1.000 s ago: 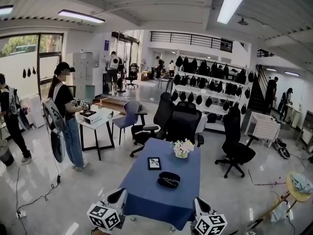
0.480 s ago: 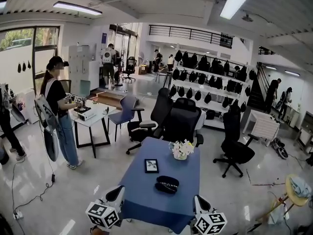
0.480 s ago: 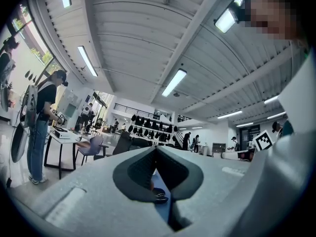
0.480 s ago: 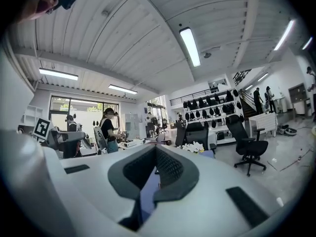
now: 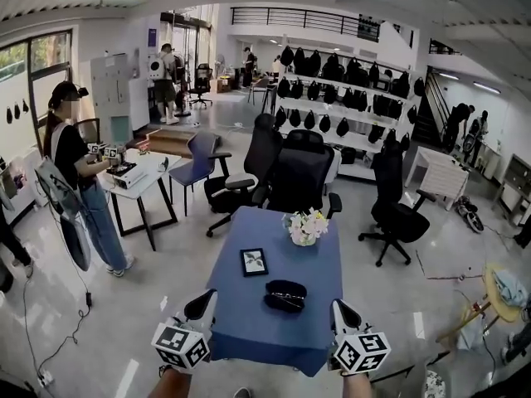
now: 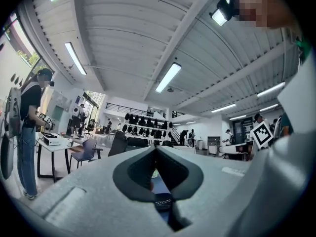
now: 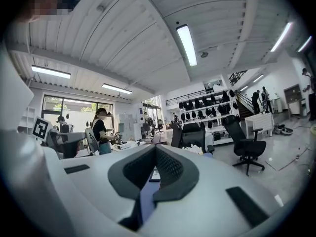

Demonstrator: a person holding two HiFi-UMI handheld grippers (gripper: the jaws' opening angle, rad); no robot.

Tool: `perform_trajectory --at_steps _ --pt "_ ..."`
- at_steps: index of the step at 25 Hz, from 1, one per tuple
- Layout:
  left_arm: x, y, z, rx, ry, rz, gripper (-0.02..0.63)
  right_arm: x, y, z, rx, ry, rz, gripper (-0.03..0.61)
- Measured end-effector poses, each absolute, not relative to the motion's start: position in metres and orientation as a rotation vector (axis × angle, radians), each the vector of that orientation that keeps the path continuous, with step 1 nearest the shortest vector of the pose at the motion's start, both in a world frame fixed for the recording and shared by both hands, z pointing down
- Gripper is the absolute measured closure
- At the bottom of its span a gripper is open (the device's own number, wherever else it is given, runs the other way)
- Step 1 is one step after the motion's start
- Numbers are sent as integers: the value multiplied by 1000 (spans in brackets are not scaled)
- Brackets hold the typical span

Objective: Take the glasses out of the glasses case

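A shut black glasses case (image 5: 285, 295) lies on the blue table (image 5: 249, 326), near its middle. No glasses are visible. My left gripper (image 5: 204, 304) is held at the table's near left corner, below and left of the case, and clear of it. My right gripper (image 5: 338, 310) sits at the near right corner, also clear of the case. In the left gripper view the jaws (image 6: 156, 149) meet at their tips with nothing held; a dark shape, probably the case (image 6: 162, 202), shows through the gap below. The right gripper (image 7: 155, 147) is likewise shut and empty.
A small framed picture (image 5: 254, 261) lies left of and behind the case, and a vase of white flowers (image 5: 306, 227) stands at the table's far end. Black office chairs (image 5: 303, 179) crowd behind the table. A person (image 5: 76, 181) stands at a white table (image 5: 137, 175) to the left.
The head view has dipped and drawn closer, so the table sits higher and larger in the picture. Both grippers show more fully at the bottom. The case has not moved.
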State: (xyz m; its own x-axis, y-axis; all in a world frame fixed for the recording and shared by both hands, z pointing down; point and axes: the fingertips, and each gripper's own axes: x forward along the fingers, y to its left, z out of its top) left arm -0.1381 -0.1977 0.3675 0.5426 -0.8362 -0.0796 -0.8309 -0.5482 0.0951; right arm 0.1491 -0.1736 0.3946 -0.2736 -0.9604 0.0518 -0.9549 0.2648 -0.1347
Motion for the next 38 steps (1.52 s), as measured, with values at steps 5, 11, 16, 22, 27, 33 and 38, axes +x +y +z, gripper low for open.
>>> perform_trajectory --at_steps 5,11,16,22,27,33,38 --pt "-136 -242 364 2748 -1410 -185 597 144 -210 384 -1911 2445 -178 577" --pt "-134 -288 365 2794 -1334 -168 597 137 -246 379 -1958 2399 -150 577" --pt "-129 -314 376 2839 -1248 -137 597 130 -266 379 -2006 2359 -131 577" --pt "-120 -332 391 2863 -1157 -117 597 129 -278 384 -2075 2349 -118 577" --pt "-113 -336 398 2850 -1109 -133 597 127 -277 392 -2095 2361 -135 577" --pt "-102 -340 399 2846 -1070 -142 597 134 -289 398 -2074 2371 -158 577" --pt "-92 -352 394 2862 -1103 -119 597 134 -308 396 -2003 2427 -151 577"
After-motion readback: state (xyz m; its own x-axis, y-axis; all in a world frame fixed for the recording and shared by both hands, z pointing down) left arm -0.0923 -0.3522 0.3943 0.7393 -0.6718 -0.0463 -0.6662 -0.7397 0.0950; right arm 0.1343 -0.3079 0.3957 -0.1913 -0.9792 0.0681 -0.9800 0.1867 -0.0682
